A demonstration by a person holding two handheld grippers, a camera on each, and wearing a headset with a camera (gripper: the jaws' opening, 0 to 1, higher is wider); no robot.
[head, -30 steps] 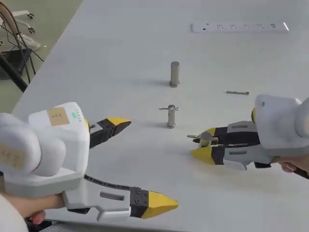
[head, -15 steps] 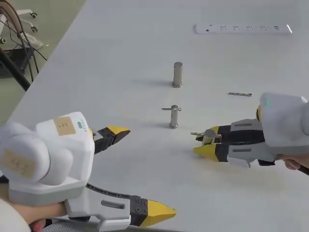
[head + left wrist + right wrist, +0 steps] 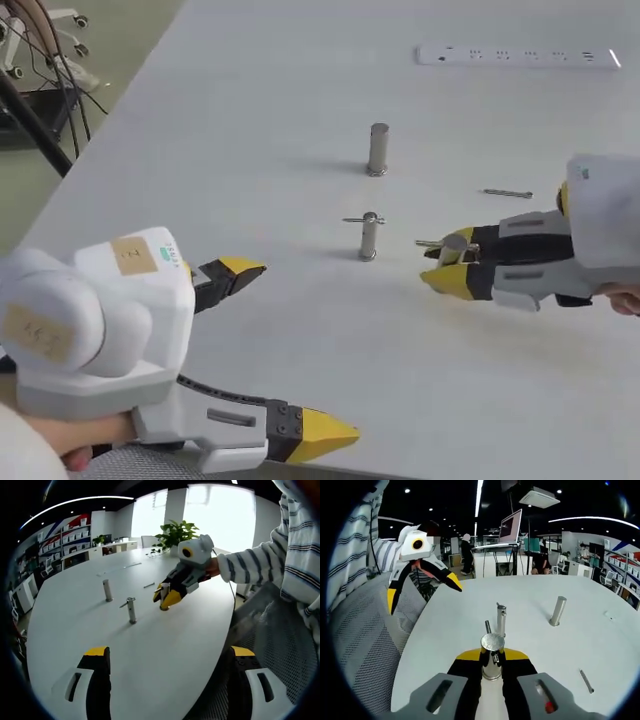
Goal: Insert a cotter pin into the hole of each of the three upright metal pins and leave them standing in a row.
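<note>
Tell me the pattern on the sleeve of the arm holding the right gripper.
The sleeve is white with dark stripes, clearest in the left gripper view.

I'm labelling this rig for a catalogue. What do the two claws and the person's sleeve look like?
Both the left claw and right claw have bulky white housings, black jaw arms and pointed yellow tips. The left one carries a tan sticker and a thin black cable. The sleeve is striped, white with dark lines.
</note>
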